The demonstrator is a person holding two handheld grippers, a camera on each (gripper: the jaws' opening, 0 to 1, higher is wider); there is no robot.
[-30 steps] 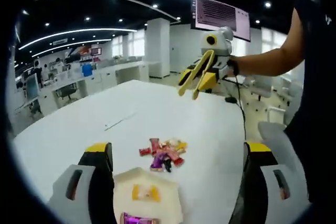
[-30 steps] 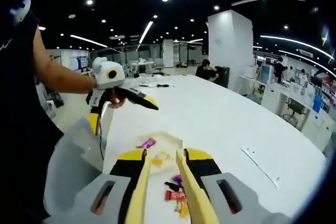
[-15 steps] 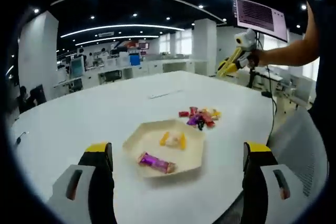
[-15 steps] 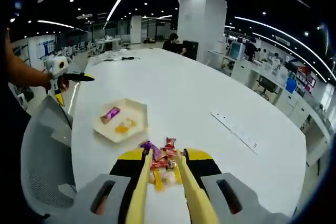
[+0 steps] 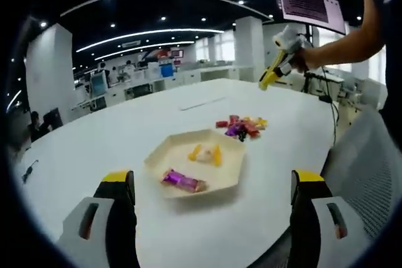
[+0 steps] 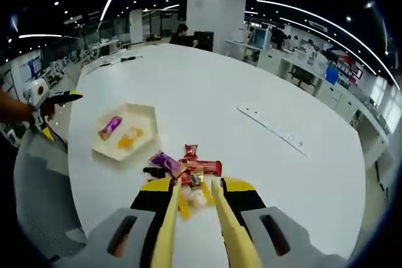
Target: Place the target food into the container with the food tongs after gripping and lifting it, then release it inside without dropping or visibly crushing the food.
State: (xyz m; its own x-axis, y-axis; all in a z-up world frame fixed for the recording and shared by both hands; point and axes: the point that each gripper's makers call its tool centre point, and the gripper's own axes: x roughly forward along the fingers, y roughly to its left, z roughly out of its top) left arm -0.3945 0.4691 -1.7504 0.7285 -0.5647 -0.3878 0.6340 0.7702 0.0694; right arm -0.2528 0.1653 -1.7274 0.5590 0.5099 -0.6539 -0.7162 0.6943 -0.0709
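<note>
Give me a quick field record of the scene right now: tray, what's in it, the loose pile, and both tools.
tray: cream hexagonal tray on white table
in tray: purple-wrapped candy, yellow pieces
pile: wrapped candy pile beside the tray, apart from it
right tool: holds yellow tongs, tips above the pile, nothing gripped between them
left tool: jaws wide open, empty, facing the tray

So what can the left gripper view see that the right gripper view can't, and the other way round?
The left gripper view alone shows a wall screen and its own wide-open black jaws. The right gripper view alone shows the yellow tongs up close, clamped in its jaws over the sweets, plus a long strip on the table. Both share the white table, the hexagonal tray holding a purple-wrapped sweet and yellow pieces, and the candy pile.
</note>
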